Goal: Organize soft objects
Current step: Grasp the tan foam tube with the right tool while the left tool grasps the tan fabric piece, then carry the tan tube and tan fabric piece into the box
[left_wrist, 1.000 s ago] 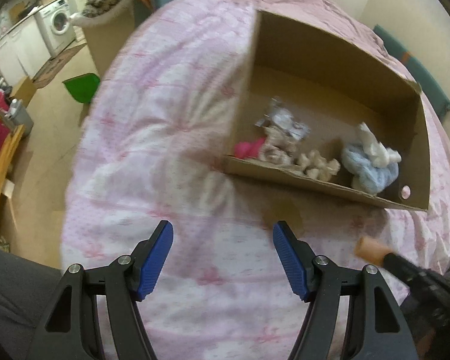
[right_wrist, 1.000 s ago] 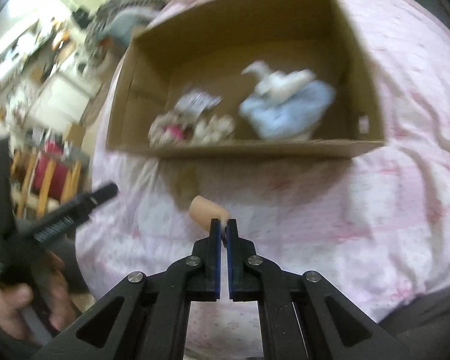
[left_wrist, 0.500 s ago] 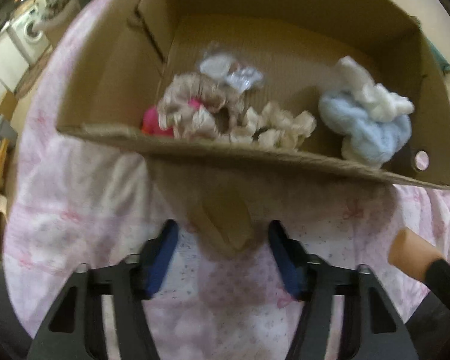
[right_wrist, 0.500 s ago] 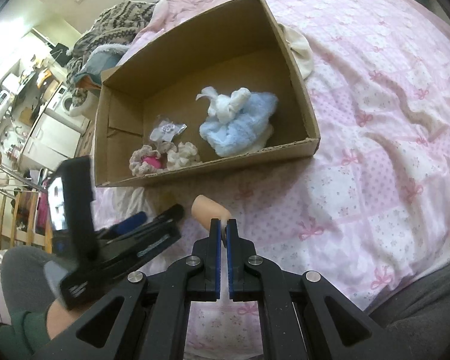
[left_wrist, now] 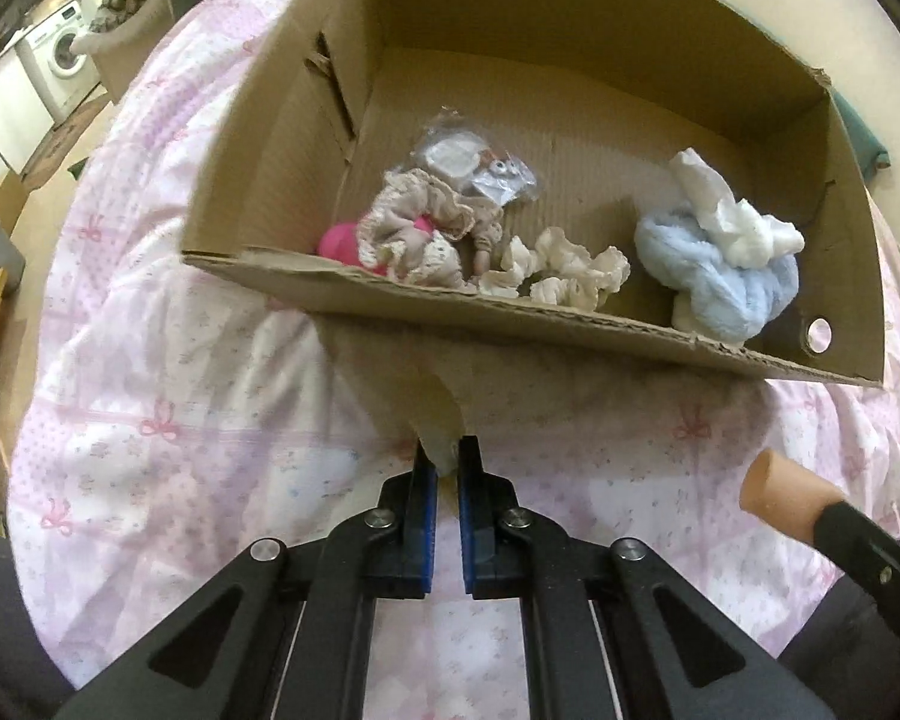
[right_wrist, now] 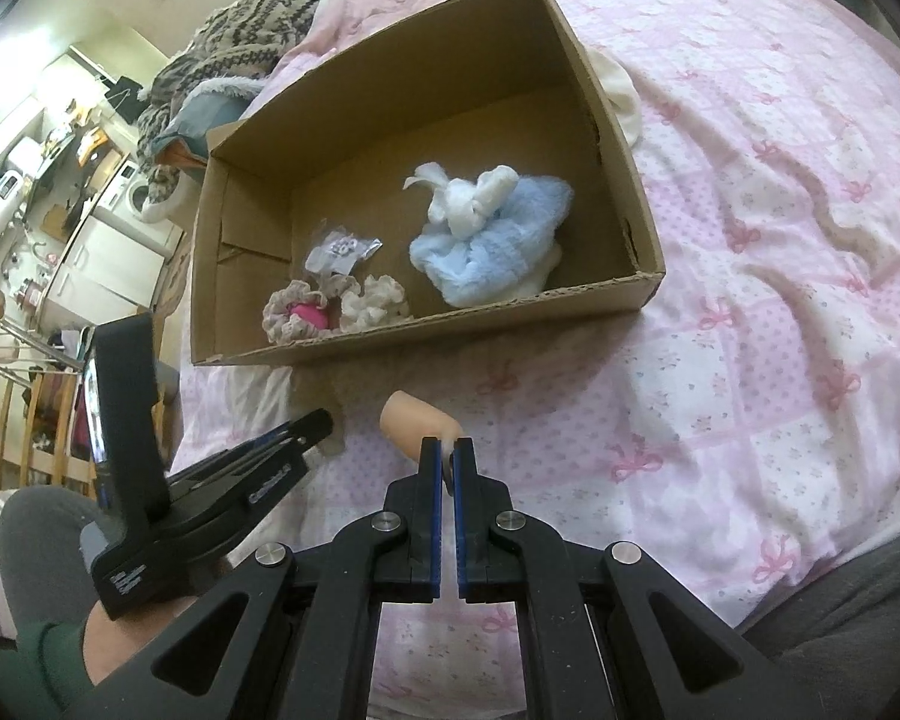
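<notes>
An open cardboard box (left_wrist: pixel 570 336) (right_wrist: pixel 426 330) lies on the pink bed. Inside are a blue and white plush (left_wrist: pixel 720 264) (right_wrist: pixel 486 240), cream scrunchies (left_wrist: pixel 564 270) (right_wrist: pixel 372 303), a beige frilly piece over something pink (left_wrist: pixel 414 234) (right_wrist: pixel 297 312) and a clear packet (left_wrist: pixel 480 168) (right_wrist: pixel 339 252). My left gripper (left_wrist: pixel 444 462) (right_wrist: pixel 306 426) is shut on the box's front cardboard flap (left_wrist: pixel 432 408). My right gripper (right_wrist: pixel 448 450) is shut on a peach foam piece (right_wrist: pixel 417 423), which also shows in the left wrist view (left_wrist: pixel 780 495).
The pink patterned bedcover (right_wrist: pixel 750 300) (left_wrist: pixel 150 390) spreads around the box. Knitted clothes (right_wrist: pixel 234 54) are piled behind it. A washing machine (left_wrist: pixel 60 54) and wooden furniture (right_wrist: pixel 6 420) stand off the bed to the left.
My left gripper moved in toward the box and closed on its front flap. My right gripper stayed shut on the peach piece and drew back slightly.
</notes>
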